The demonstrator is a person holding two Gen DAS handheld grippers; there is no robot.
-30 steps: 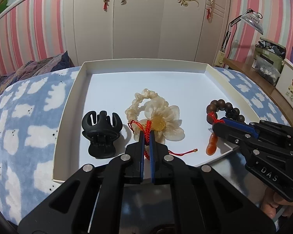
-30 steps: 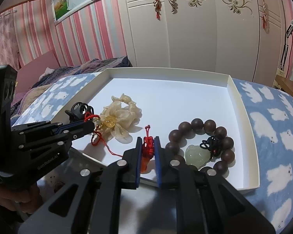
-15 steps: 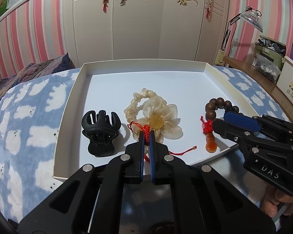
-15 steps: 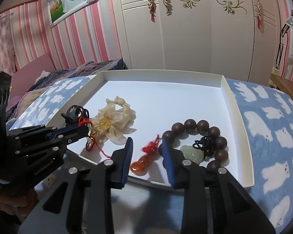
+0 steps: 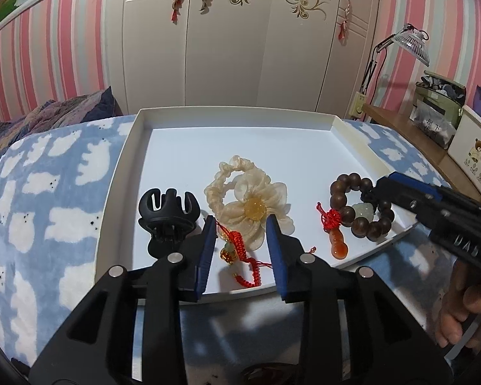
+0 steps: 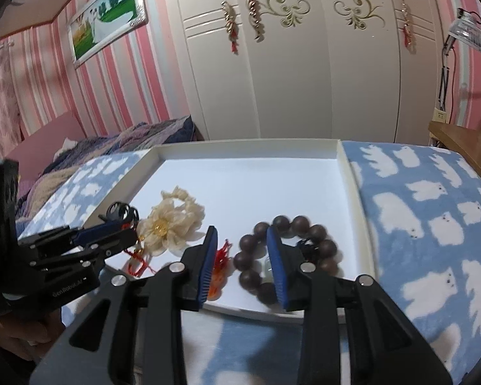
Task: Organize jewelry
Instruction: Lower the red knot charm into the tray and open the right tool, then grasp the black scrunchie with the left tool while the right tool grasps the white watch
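A white tray lies on a blue cloud-print cover. In it sit a black claw hair clip, a cream flower scrunchie, a red braided cord bracelet, an orange gourd pendant with a red knot, and a brown bead bracelet with a pale green charm. My left gripper is open, its jaws on either side of the red cord bracelet. My right gripper is open at the tray's front edge, between the gourd pendant and the bead bracelet.
A white wardrobe stands behind the bed. A wooden desk with a lamp and boxes is at the right. A purple quilt lies at the back left. The tray's far half holds nothing.
Both grippers have opened and pulled back. The left let go of the red cord bracelet; the right let go of the gourd pendant, which now lies in the tray.
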